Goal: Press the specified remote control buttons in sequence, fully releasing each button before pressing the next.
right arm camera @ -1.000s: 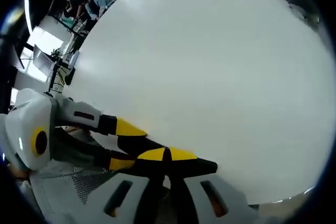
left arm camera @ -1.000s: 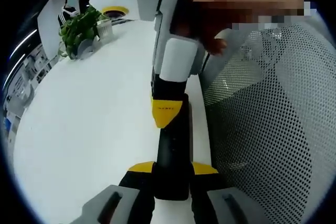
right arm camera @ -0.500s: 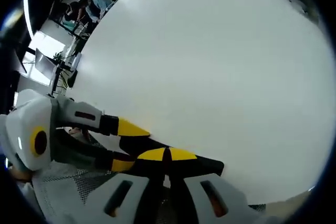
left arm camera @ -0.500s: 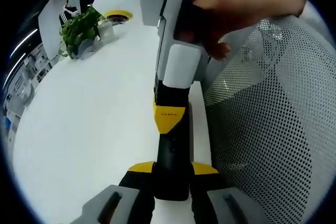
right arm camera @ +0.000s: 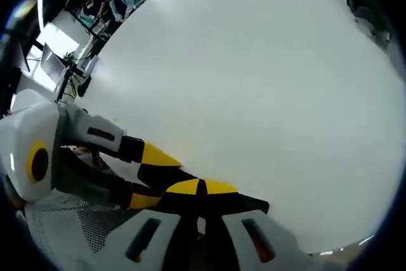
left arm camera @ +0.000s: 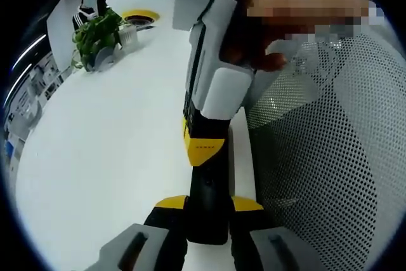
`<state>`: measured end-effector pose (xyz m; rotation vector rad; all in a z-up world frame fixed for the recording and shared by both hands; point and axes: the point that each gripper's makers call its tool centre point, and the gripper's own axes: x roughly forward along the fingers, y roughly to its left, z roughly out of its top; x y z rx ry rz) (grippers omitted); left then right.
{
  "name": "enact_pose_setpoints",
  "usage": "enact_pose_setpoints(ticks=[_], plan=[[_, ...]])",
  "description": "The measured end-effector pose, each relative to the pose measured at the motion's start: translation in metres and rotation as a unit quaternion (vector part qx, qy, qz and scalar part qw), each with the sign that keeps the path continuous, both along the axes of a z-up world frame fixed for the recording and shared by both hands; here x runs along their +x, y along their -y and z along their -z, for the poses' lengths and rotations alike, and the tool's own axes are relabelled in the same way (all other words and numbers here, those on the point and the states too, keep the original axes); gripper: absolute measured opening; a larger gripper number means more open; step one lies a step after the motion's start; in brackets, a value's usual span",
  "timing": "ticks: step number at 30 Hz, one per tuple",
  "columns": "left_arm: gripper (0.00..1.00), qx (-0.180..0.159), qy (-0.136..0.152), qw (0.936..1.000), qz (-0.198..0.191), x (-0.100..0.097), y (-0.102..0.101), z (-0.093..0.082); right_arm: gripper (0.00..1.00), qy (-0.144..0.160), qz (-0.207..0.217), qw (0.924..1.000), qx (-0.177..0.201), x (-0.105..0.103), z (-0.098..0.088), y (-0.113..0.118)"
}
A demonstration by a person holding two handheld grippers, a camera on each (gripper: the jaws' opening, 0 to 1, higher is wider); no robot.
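Note:
A black remote [left arm camera: 209, 185] lies lengthwise near the white table's [left arm camera: 108, 157] edge, and my left gripper [left arm camera: 208, 204] is shut on its near end, yellow tips on either side. My right gripper [left arm camera: 203, 147], held by a hand [left arm camera: 279, 23], comes down from above with its yellow tips together on the remote's top face. In the right gripper view my right gripper [right arm camera: 202, 187] is shut, its tips against the remote [right arm camera: 244, 202]. The left gripper [right arm camera: 149, 179] reaches in from the left and clamps the same remote.
A potted plant [left arm camera: 95, 36] stands at the far left of the table. A white mesh chair [left arm camera: 323, 144] sits close beside the table edge on the right. People at desks [right arm camera: 104, 4] are far behind the table [right arm camera: 254, 80].
My right gripper's tip has slid a little along the remote toward the left gripper, and its body looms larger. The left gripper keeps its hold.

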<state>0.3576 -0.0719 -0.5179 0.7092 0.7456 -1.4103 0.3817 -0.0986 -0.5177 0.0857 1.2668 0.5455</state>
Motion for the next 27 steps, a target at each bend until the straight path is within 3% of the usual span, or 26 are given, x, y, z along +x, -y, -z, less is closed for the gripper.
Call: enact_pose_setpoints(ticks=[4, 18, 27], plan=[[0.24, -0.001, 0.0, 1.0, 0.0, 0.0, 0.0, 0.0, 0.0, -0.014, 0.022, 0.9995, 0.021, 0.0, -0.001, 0.002], [0.24, -0.002, 0.0, 1.0, -0.001, 0.0, 0.0, 0.0, 0.0, -0.066, 0.032, 0.9967, 0.036, -0.012, -0.007, 0.001], [0.24, -0.002, 0.0, 1.0, -0.001, 0.0, 0.0, 0.0, 0.0, -0.083, 0.033, 0.9952, 0.041, -0.018, -0.01, 0.0]])
